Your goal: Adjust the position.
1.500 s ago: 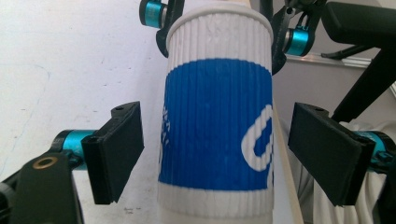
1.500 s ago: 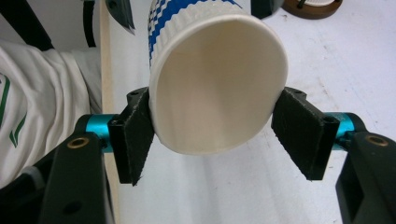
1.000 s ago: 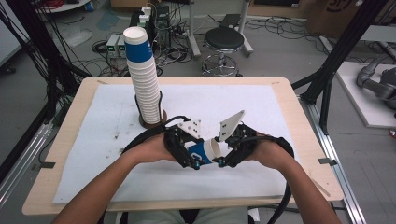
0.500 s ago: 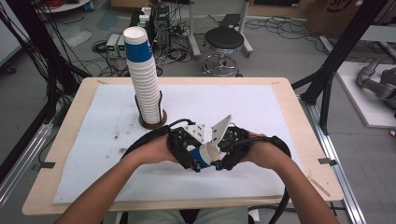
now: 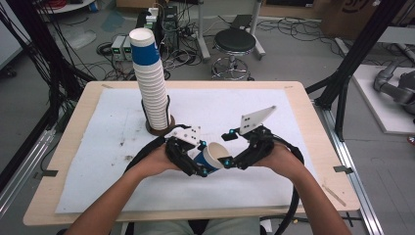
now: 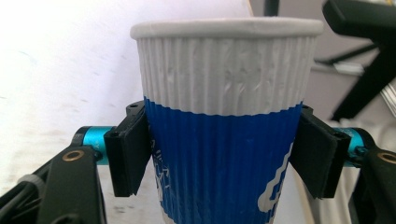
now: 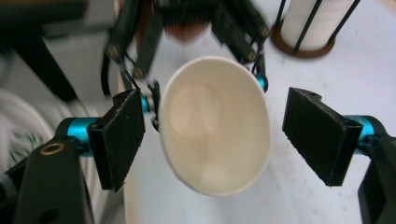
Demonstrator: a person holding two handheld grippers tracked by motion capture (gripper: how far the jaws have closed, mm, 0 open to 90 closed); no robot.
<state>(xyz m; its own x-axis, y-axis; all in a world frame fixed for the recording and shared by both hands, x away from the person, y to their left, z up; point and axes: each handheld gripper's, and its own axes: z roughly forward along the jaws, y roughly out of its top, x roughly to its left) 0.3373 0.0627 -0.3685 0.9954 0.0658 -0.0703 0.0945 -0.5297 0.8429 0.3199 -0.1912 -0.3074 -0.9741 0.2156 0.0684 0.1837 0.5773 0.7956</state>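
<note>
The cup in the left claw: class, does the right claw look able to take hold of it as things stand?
Probably yes. The right claw is open, its jaws flanking the cup's rim with gaps on both sides and nothing between. The left claw grips lower, on the blue band.

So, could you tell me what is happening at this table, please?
A person holds a claw in each hand. The left claw is shut on a blue-and-white paper cup, gripping its blue part, with the mouth turned toward the right claw. That one is open, its jaws on either side of the rim without touching. A tall stack of cups stands in a holder behind them on the table.
</note>
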